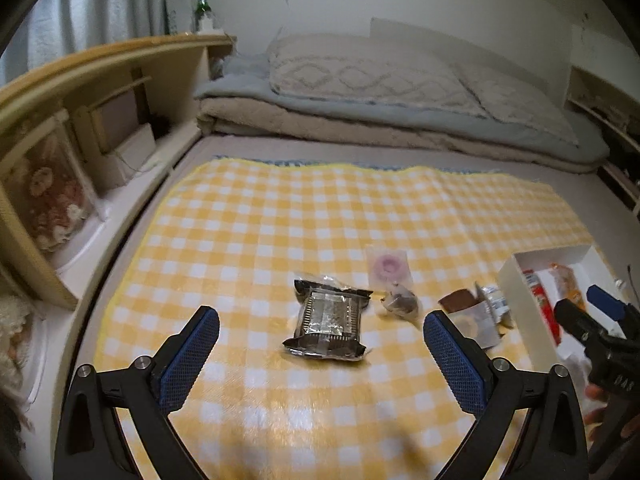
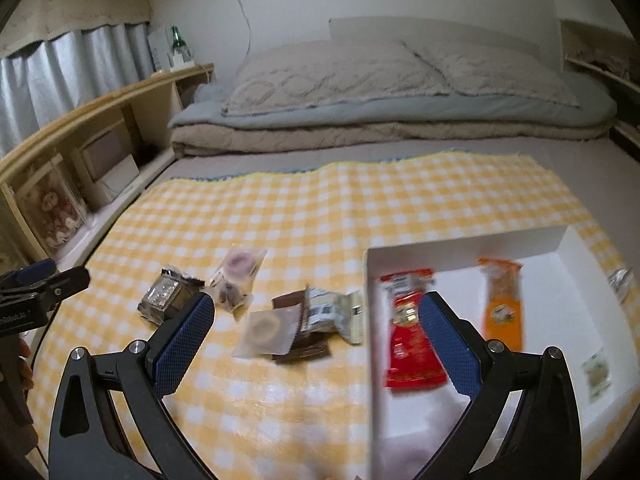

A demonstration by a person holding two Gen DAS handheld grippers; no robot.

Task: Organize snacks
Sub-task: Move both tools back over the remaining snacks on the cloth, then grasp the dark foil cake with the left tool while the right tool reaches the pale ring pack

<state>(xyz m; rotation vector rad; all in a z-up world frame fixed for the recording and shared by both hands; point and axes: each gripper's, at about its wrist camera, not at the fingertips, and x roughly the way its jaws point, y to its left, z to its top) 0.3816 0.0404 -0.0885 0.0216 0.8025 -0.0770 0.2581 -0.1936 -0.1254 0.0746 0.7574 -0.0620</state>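
Yellow-checked cloth (image 1: pixel 248 216) spread over bed. Folded blankets (image 2: pixel 360 120) stacked at far end, patterned pillows (image 1: pixel 360 72) on top. Wooden shelf (image 1: pixel 104 64) along left side; green bottle (image 2: pixel 176 38) upright on it, grey curtain (image 2: pixel 60 72) behind.

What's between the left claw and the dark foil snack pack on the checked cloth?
Nothing visible. The left claw is open and the dark foil pack lies straight ahead between its fingers' line, on bare checked cloth. The nearest other item, a small clear-wrapped snack, sits off to the pack's right.
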